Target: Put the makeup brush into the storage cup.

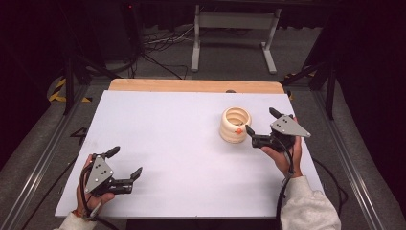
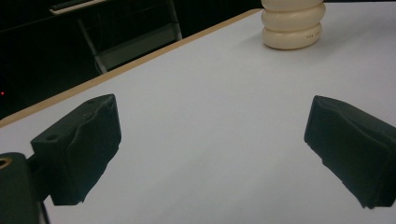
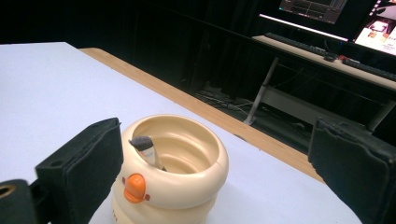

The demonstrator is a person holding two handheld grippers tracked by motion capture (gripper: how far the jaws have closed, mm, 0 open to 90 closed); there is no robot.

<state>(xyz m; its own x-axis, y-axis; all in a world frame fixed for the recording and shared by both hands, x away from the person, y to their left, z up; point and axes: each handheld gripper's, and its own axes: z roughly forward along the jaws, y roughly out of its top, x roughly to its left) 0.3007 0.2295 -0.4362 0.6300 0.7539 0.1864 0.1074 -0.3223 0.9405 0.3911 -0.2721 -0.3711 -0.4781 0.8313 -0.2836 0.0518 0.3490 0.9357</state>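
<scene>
The right claw (image 1: pixel 260 125) hangs wide open, holding nothing, just beside the cream duck-faced holder (image 1: pixel 235 124) on the bench (image 1: pixel 182 143), seemingly reaching for its brush (image 3: pixel 147 151). The left claw (image 1: pixel 127 163) rests open, empty, well apart.

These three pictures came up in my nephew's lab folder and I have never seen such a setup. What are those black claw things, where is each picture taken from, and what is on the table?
The black claws are hand-held tools: a person holds one two-jaw gripper in each hand. The high view looks down on a white table. There the left gripper is low at the left, over bare table. The right gripper is beside a cream ribbed cup with a small orange beak on its side.

The other two pictures come from cameras riding on the grippers, each looking out between its own two black jaws. The right gripper view shows the cup close up, with a small grey-tipped brush leaning inside it. The left gripper view shows the cup farther off.

Both grippers are open and hold nothing.
</scene>
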